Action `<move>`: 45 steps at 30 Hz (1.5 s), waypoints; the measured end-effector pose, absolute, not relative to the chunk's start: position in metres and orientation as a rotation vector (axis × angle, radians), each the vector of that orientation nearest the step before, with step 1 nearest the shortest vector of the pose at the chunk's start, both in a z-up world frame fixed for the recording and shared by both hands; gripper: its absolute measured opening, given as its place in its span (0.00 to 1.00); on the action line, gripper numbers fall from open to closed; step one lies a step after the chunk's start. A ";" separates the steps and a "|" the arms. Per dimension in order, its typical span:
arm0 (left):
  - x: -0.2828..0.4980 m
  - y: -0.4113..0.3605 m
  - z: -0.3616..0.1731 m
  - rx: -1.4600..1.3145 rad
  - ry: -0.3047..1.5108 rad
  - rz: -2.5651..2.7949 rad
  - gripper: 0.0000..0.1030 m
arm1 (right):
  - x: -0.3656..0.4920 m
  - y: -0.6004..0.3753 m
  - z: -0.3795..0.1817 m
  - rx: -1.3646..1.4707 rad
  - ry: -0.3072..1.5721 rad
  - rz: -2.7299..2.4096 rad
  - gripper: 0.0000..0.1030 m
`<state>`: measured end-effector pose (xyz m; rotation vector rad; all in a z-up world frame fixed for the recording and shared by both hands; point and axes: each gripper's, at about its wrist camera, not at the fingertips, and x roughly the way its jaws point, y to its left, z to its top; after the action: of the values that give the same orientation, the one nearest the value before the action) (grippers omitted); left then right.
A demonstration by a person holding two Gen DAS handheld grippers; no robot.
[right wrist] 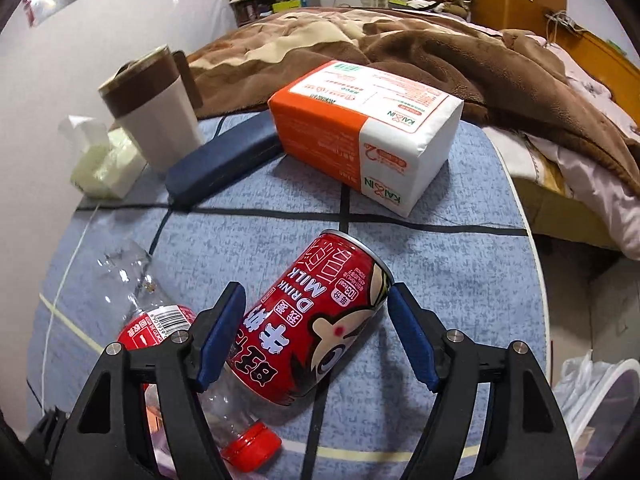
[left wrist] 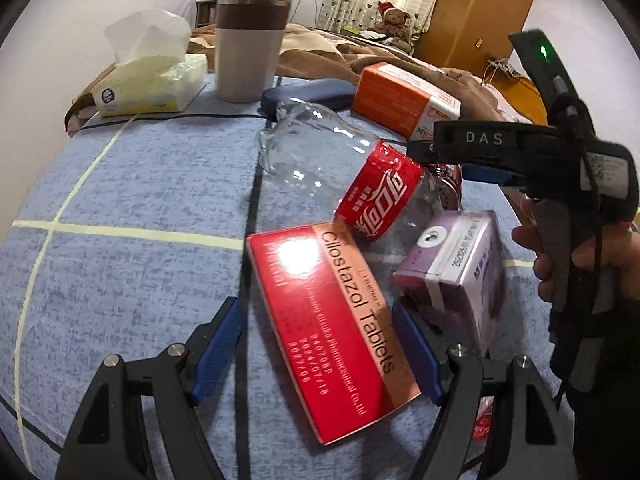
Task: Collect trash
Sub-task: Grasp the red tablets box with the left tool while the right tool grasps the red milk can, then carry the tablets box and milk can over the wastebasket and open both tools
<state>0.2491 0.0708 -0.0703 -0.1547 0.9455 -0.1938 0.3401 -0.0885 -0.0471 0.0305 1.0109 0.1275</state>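
**Both grippers parked over the trash pile, nothing grabbed**

Left gripper (left wrist: 318,350) has its blue fingers spread wide, one on each side of the red Cilostazol Tablets box (left wrist: 334,332), which lies flat on the blue tablecloth (left wrist: 132,184). Can't tell if the pads actually touch the box. Just right of it sits a purple box (left wrist: 460,276), and behind both lies an empty clear cola bottle (left wrist: 340,168) on its side with a red label.

Right gripper (right wrist: 316,336) is spread open too, straddling the red milk drink can (right wrist: 316,320) lying on its side. The left pad looks right up against the can; the right pad has a gap. The cola bottle's red cap (right wrist: 250,448) pokes out near the bottom of that view.

Further back: an orange-and-white tissue pack (right wrist: 368,136), a dark blue case (right wrist: 224,160), a brown-and-white cup (right wrist: 152,104) and an open tissue pack (left wrist: 148,80). A brown blanket (right wrist: 420,52) is on the bed behind.
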 end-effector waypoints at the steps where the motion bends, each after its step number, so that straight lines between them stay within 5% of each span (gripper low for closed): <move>1: 0.250 0.069 -0.071 -0.151 0.950 -0.202 0.76 | 0.340 -0.090 -0.047 0.029 1.023 0.124 0.73; 9: 0.253 0.052 -0.075 -0.026 0.959 -0.145 0.76 | 0.339 -0.097 -0.065 0.030 1.114 0.143 0.73; 24: 0.254 0.078 -0.077 -0.051 0.950 -0.036 0.72 | 0.323 -0.094 -0.058 -0.064 1.004 0.168 0.73; 31: 0.261 0.083 -0.076 -0.098 0.937 -0.035 0.62 | 0.316 -0.095 -0.057 -0.081 0.967 0.164 0.53; 45: 0.245 0.082 -0.065 -0.104 0.887 -0.043 0.61 | 0.293 -0.108 -0.052 -0.057 0.919 0.161 0.53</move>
<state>0.2450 0.0815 -0.0647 -0.1038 0.8872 -0.0432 0.2927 -0.1083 -0.0515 -0.0566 0.9187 0.1613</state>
